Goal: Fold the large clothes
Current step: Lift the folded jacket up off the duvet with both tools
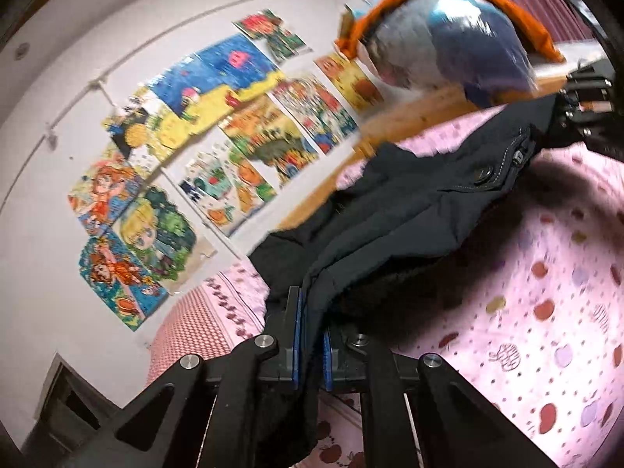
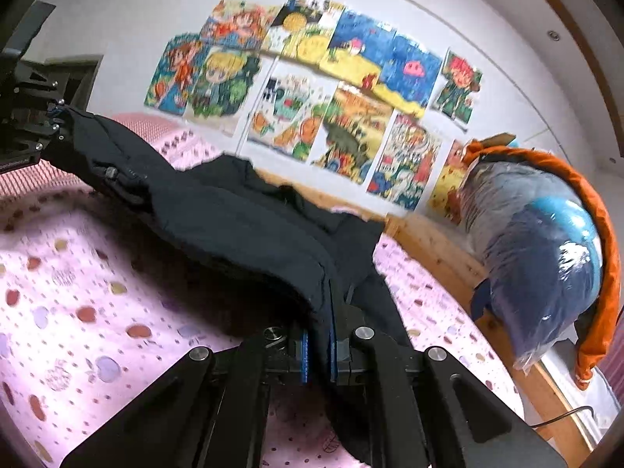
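We see matt dark cloth garment (image 1: pixel 409 210), pink printed cotton-like sheet (image 1: pixel 546 292), bare wood bed frame (image 2: pixel 440 245), glossy clear plastic bag (image 2: pixel 546 257), paper drawings (image 2: pixel 312 78).

Both grippers are pinching dark cloth: the left gripper (image 1: pixel 310 345) and the right gripper (image 2: pixel 318 345), jaws clamped, pointing slightly downward.

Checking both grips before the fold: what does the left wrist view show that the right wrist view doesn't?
Left wrist only: the left gripper shut on the dark garment, close up, and a snap button.
Right wrist only: the right gripper shut on the garment, close up, and a black cable by the bed frame.
Both: the garment spanning between grippers, the pink sheet, wall drawings, the plastic-wrapped bundle.
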Demonstrator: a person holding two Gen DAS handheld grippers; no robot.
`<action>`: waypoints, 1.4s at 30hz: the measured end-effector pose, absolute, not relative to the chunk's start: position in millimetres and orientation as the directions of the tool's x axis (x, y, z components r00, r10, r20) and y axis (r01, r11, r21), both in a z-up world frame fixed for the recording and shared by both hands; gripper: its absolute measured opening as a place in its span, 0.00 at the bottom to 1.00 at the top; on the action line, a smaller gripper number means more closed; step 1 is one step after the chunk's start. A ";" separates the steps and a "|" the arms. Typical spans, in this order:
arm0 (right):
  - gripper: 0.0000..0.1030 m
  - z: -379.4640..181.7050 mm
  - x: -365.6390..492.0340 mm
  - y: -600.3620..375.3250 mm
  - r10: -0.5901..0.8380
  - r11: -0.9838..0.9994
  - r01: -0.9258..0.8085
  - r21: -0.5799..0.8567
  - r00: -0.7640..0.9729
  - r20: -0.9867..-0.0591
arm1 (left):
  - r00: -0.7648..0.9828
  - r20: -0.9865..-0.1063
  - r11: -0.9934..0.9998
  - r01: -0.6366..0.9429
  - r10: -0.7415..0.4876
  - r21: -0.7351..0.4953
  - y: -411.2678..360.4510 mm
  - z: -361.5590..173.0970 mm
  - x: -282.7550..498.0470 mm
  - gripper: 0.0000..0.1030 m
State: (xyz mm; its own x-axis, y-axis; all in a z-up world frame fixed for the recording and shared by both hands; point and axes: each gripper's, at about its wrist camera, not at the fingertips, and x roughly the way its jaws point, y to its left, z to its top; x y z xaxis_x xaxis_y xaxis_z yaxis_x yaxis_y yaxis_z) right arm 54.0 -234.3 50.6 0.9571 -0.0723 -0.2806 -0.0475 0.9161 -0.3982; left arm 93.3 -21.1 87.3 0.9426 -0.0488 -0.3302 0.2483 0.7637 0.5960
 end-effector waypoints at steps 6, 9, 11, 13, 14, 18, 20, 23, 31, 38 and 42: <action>0.06 82.8 13.2 -226.8 -0.053 0.899 -0.031 -0.437 0.982 -0.179 | 0.947 -0.315 0.832 0.228 -0.068 0.506 -9.4 119.4 61.4 0.08; 0.06 101.4 -8.6 -229.3 -0.033 0.909 -0.032 -0.415 0.989 -0.147 | 0.950 -0.303 0.846 0.225 -0.079 0.484 -5.2 133.4 43.2 0.07; 0.06 113.7 -23.8 -229.5 -0.024 0.913 -0.027 -0.408 0.993 -0.119 | 0.955 -0.285 0.850 0.219 -0.085 0.480 -3.8 144.5 29.7 0.07; 0.06 123.5 -34.9 -229.5 -0.019 0.915 -0.021 -0.403 0.995 -0.093 | 0.957 -0.275 0.857 0.216 -0.091 0.468 -1.7 154.6 21.5 0.07; 0.06 128.5 -39.2 -229.9 -0.019 0.915 -0.016 -0.402 0.996 -0.082 | 0.958 -0.271 0.861 0.215 -0.094 0.461 -1.5 158.6 19.0 0.07; 0.06 139.8 -38.2 -231.7 -0.025 0.919 -0.002 -0.395 0.998 -0.063 | 0.959 -0.266 0.872 0.215 -0.102 0.440 -2.2 167.7 20.6 0.07; 0.06 141.2 -30.7 -232.5 -0.032 0.916 0.007 -0.401 0.998 -0.056 | 0.961 -0.258 0.872 0.209 -0.099 0.442 -2.5 168.3 28.6 0.07; 0.06 145.2 -12.9 -232.6 -0.039 0.912 0.015 -0.410 0.998 -0.051 | 0.961 -0.260 0.880 0.203 -0.095 0.429 -3.9 171.2 40.3 0.07; 0.06 158.1 50.7 -229.5 -0.078 0.904 0.040 -0.425 0.994 -0.071 | 0.962 -0.268 0.858 0.177 -0.048 0.482 -15.9 182.0 95.1 0.08; 0.06 162.0 113.9 -235.3 -0.089 0.905 0.039 -0.424 0.991 -0.099 | 0.966 -0.258 0.862 0.149 -0.022 0.485 -21.8 181.4 147.7 0.08; 0.06 160.4 147.1 -232.5 -0.112 0.885 0.054 -0.462 0.989 -0.099 | 0.969 -0.249 0.866 0.131 -0.008 0.482 -23.7 179.8 178.3 0.08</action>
State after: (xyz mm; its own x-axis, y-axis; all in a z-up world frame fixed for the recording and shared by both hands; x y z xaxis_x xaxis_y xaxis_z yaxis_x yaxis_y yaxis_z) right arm 147.1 -232.5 160.4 0.9888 -0.1118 -0.0989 0.0539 0.8852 -0.4621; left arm 178.3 -23.7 179.8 0.9685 -0.0081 -0.2488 0.1310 0.8663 0.4820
